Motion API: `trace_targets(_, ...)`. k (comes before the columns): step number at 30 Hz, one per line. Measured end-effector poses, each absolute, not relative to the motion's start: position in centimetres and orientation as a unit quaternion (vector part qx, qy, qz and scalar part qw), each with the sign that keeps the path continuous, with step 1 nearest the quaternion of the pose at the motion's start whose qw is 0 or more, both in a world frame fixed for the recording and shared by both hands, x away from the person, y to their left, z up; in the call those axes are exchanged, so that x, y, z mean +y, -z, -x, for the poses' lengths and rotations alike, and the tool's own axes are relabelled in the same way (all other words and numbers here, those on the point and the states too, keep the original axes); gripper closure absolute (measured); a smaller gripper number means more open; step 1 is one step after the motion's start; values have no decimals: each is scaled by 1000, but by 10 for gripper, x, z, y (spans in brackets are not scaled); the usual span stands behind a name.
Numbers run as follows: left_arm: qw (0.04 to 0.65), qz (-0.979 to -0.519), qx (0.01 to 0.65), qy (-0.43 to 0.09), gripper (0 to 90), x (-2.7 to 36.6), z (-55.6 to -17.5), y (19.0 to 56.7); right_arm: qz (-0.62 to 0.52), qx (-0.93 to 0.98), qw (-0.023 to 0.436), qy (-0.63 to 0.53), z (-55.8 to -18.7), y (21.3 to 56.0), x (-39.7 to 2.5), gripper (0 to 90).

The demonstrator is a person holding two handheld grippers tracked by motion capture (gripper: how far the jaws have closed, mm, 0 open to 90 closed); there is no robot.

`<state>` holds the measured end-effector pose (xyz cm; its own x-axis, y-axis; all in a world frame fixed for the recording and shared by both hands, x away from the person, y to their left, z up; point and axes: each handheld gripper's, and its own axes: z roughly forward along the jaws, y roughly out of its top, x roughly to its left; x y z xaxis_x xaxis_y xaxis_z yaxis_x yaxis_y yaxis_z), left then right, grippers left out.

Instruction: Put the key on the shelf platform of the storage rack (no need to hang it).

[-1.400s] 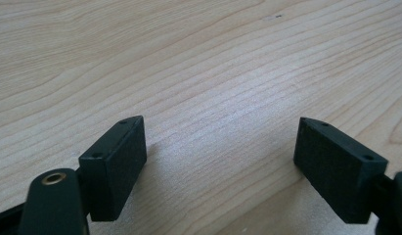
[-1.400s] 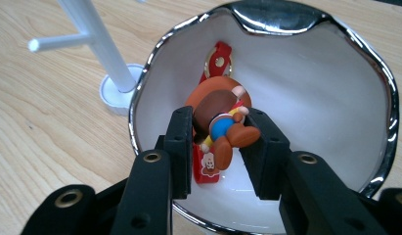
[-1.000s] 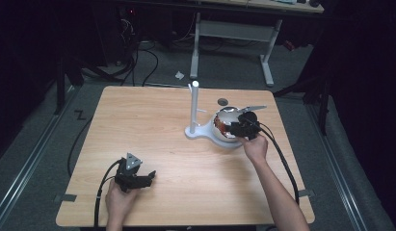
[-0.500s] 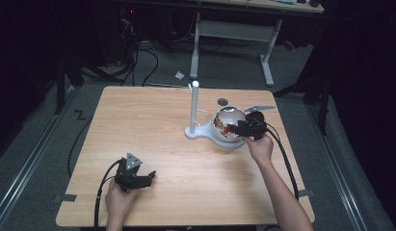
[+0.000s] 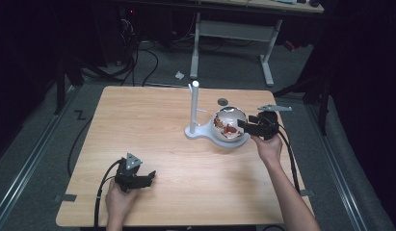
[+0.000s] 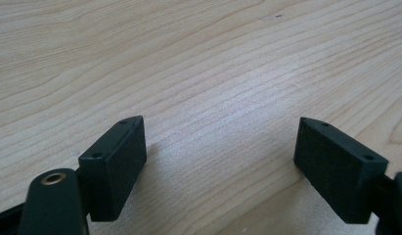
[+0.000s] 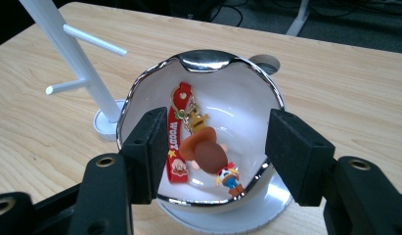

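A silver bowl (image 5: 228,123) with a white inside (image 7: 237,105) lies tipped toward my right gripper on the white base of a stand (image 5: 194,107). Inside it rests a cowboy-figure keychain (image 7: 211,156) with a red strap (image 7: 175,139). My right gripper (image 5: 247,126) is at the bowl's right side, open, its jaws (image 7: 218,132) framing the bowl's mouth without touching the keychain. My left gripper (image 5: 146,177) sits open near the table's front left, over bare wood (image 6: 218,132), holding nothing.
The stand's white pole (image 7: 76,54) has two short pegs and rises left of the bowl. A small grey disc (image 5: 223,101) lies behind the bowl. The wooden table (image 5: 138,125) is bare across its left and middle. Cables trail from both grippers.
My right gripper has drawn back a little to the right, away from the bowl. The left gripper has stayed put.
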<state>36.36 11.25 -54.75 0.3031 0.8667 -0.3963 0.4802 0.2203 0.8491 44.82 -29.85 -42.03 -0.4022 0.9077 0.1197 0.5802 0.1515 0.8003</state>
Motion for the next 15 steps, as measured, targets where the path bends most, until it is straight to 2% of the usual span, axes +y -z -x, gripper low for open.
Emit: trace_targets(15,542,-598,563,-178,199,112,-364,548,-505,723,204,-426,-427,409,-320,405)
